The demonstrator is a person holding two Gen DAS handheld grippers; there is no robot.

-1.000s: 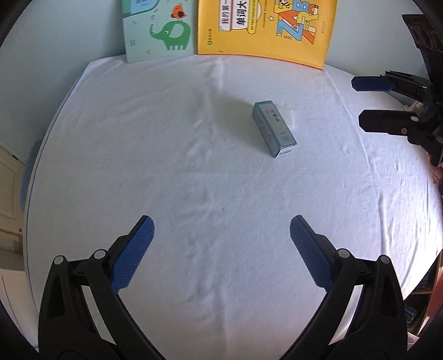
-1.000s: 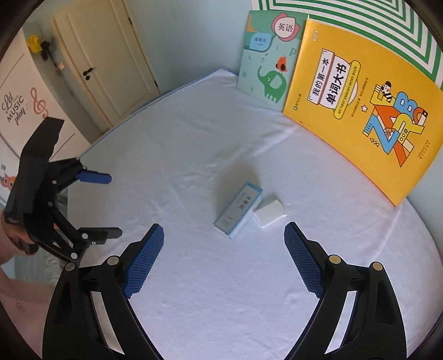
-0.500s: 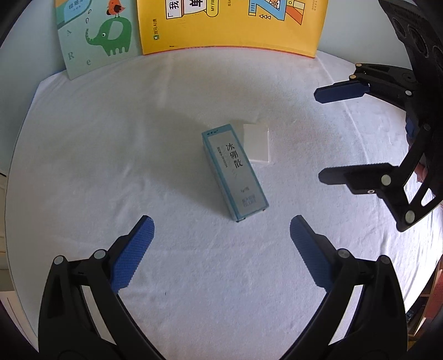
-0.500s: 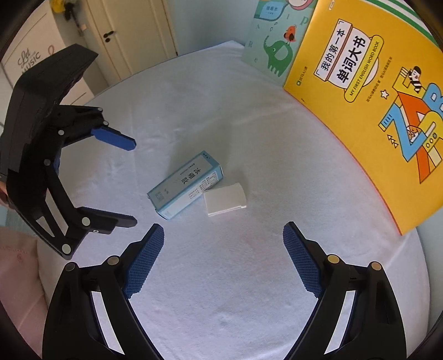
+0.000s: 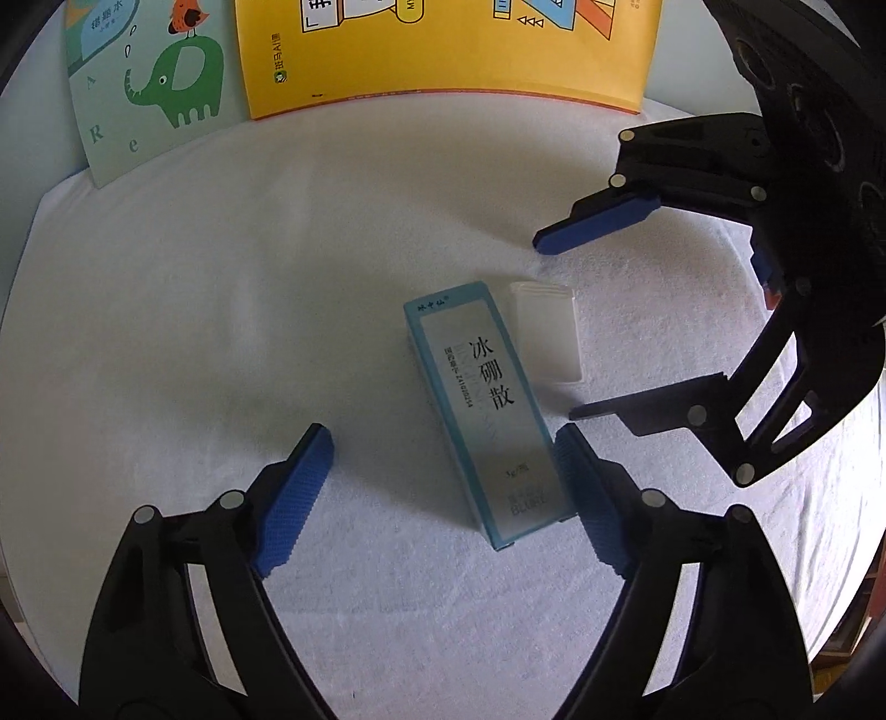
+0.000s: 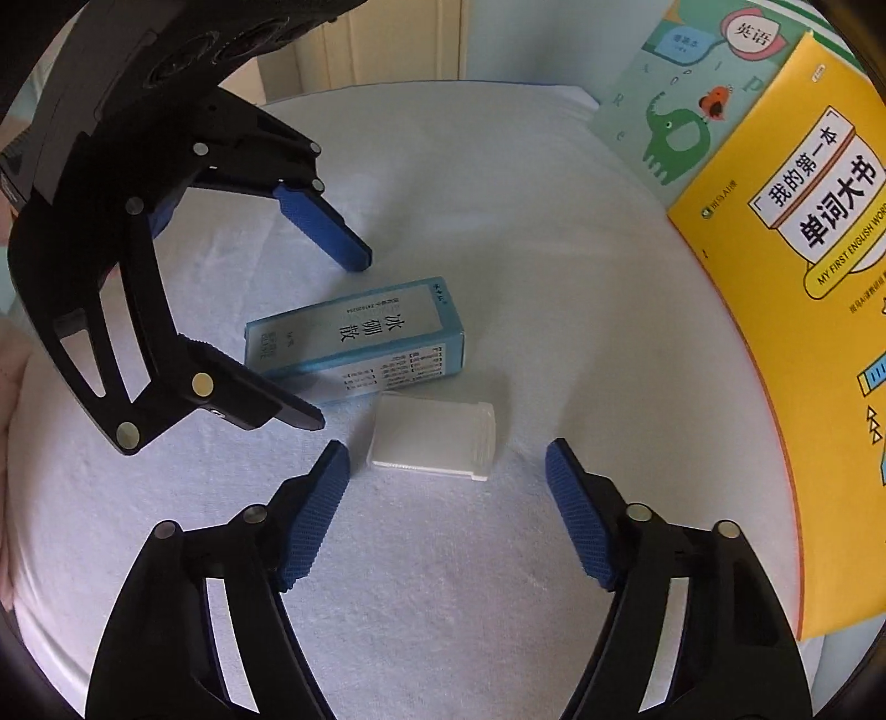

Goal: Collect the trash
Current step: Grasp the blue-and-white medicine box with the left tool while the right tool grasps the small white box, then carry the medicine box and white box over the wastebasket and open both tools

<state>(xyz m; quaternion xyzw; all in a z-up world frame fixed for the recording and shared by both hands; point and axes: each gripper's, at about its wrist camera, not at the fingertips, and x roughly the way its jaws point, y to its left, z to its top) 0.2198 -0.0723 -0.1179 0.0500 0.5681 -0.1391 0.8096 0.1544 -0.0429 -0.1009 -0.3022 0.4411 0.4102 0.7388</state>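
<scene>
A light-blue medicine box (image 5: 482,410) lies flat on the white cloth, with a small white plastic container (image 5: 545,332) beside it. My left gripper (image 5: 440,437) hangs low over the box and its jaws are closing. The box sits between them, close against the right pad (image 5: 581,482), with a wide gap to the left pad. My right gripper (image 6: 446,451) straddles the white container (image 6: 432,432) and its jaws are closing too, the pads still apart from it. In the right wrist view the left gripper (image 6: 336,340) brackets the box (image 6: 360,338).
A yellow book (image 5: 443,50) and a green elephant book (image 5: 149,94) lean against the wall at the back of the cloth-covered table (image 5: 166,332). A door (image 6: 387,44) stands behind the table. The two grippers are close together.
Both grippers have come down and in over the items, which now look much larger. Both pairs of jaws have narrowed. The right wrist view has rolled.
</scene>
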